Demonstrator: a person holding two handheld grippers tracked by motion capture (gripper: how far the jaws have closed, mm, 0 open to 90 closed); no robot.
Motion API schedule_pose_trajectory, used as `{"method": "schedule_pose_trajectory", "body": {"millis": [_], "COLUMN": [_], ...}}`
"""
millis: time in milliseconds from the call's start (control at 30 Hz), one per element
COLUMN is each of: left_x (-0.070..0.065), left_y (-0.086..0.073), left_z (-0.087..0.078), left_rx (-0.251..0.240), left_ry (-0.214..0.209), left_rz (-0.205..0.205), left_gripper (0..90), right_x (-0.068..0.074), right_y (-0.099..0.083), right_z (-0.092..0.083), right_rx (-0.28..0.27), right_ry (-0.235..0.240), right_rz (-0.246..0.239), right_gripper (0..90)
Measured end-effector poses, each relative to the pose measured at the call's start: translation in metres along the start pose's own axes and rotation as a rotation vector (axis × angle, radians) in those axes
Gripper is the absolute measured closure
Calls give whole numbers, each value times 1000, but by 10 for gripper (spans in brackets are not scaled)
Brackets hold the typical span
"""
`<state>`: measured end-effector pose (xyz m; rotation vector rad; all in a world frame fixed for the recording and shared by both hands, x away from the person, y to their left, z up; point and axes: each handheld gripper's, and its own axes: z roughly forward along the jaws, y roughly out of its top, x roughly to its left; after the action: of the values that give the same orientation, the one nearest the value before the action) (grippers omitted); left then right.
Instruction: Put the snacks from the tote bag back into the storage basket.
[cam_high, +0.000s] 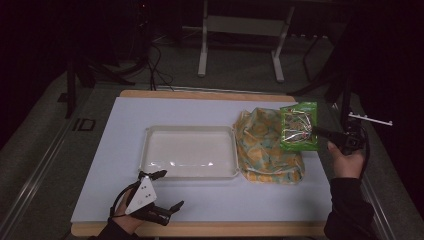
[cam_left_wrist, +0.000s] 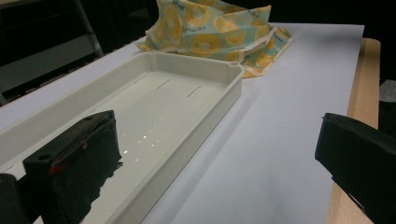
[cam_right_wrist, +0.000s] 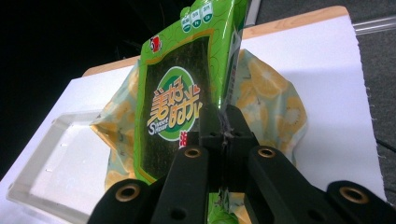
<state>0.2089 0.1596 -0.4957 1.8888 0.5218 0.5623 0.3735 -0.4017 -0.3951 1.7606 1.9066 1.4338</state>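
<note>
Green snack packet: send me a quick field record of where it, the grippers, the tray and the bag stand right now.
held item: green snack packet, lifted above the bag
right gripper: shut on the packet's edge
left gripper: open, holding nothing, near the tray's front left corner
white tray: nothing in it, mid-table
fruit-print bag: crumpled, right of the tray
table cover: white sheet on a wooden board

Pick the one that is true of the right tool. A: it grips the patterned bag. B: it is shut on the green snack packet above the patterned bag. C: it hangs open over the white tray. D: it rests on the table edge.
B: the right tool pinches the green snack packet, held above the patterned bag.
</note>
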Motion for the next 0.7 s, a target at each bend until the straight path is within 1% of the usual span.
{"method": "schedule_pose_trajectory", "body": {"millis": [67,100,167,333,400,467,600,700], "left_x": [0,0,0,0,0,0,0,-1], "left_y": [0,0,0,0,0,0,0,0], "left_z": [0,0,0,0,0,0,-1,0], "left_rx": [0,0,0,-1,-1,-2,-2,-1], "left_ry": [0,0,-1,0,0,0,1,0], "left_rz": [0,1,1,1,2,0,1,3], "left_gripper": [3,3,3,3,3,3,3,3], "right_x": [3,7,8,17,23,26,35,39], "right_y": [2,4,5,10,12,13,14,16], "right_z": [0,0,0,0,1,3,10,12], "right_rx": [-5,-6,-6,-13,-21,-25,-19,-20], "right_ry": [2,7,7,16,18,28,41,50], "right_rz": [-7,-12,-15,-25,-32,-29,-40,-40], "right_gripper": [889,889,889,889,889,889,889,889]}}
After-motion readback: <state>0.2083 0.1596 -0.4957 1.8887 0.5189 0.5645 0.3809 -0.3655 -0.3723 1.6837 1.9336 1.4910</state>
